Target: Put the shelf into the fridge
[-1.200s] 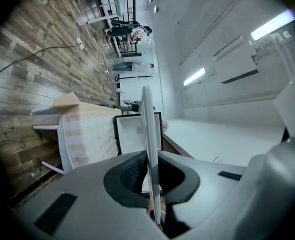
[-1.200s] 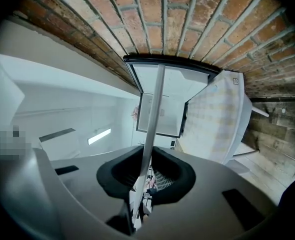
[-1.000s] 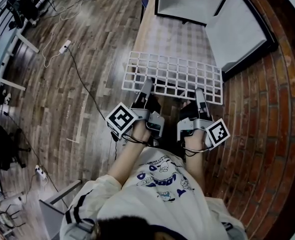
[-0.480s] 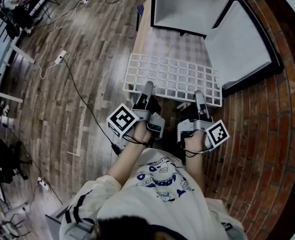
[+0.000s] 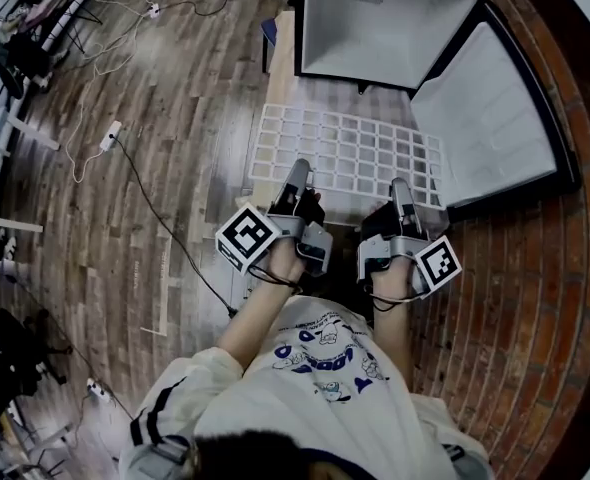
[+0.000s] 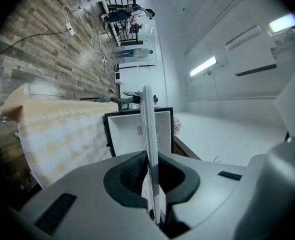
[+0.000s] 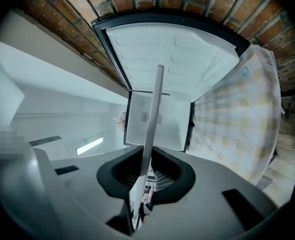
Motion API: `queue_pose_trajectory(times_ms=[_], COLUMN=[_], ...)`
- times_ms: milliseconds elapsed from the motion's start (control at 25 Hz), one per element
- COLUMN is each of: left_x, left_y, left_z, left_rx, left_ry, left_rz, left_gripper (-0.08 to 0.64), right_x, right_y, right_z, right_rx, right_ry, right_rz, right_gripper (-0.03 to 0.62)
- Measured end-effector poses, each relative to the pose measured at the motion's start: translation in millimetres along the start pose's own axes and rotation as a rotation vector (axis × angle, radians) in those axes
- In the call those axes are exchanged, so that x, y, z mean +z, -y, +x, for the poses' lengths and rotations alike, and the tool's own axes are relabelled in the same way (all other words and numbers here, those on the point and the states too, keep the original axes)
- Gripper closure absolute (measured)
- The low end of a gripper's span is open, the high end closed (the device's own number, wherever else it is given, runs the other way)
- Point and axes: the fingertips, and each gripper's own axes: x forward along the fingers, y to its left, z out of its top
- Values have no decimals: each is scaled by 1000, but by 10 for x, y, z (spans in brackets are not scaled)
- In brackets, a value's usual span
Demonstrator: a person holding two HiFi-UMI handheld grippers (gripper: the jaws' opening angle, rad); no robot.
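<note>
A white wire-grid shelf [image 5: 347,154] hangs level over the checked tabletop, short of the open small fridge [image 5: 385,23]. My left gripper [image 5: 297,182] is shut on the shelf's near edge at the left, and my right gripper [image 5: 400,194] is shut on the same edge at the right. In the left gripper view the shelf [image 6: 148,129] shows edge-on between the jaws, with the fridge's white cavity [image 6: 132,134] straight behind it. The right gripper view also has the shelf [image 7: 151,129] edge-on, pointing at the fridge cavity [image 7: 157,121].
The fridge door [image 5: 495,128] stands swung open to the right, over the brick floor. The table [image 5: 275,73] with its checked cloth carries the fridge. Cables and a power strip [image 5: 107,134] lie on the wooden floor at the left.
Both grippers have carried the shelf forward, closer to the fridge opening. The grip on the shelf's near edge is unchanged.
</note>
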Motion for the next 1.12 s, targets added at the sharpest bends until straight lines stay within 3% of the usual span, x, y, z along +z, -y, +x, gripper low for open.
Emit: queue_pose_trajectory(times_ms=[480, 720, 1120], left_x=[-31, 157, 175], left_y=[-273, -585, -550], left_z=[462, 1681, 1610], left_rx=[6, 56, 53], left_ry=[-59, -49, -28], left_rz=[5, -10, -15], left_gripper=[523, 523, 523], right_x=[193, 676, 646], right_y=[322, 636, 579], right_z=[296, 1487, 1478], right_rx=[-21, -60, -60], right_ry=[46, 14, -11], right_rz=[10, 26, 19], right_gripper=[537, 537, 537])
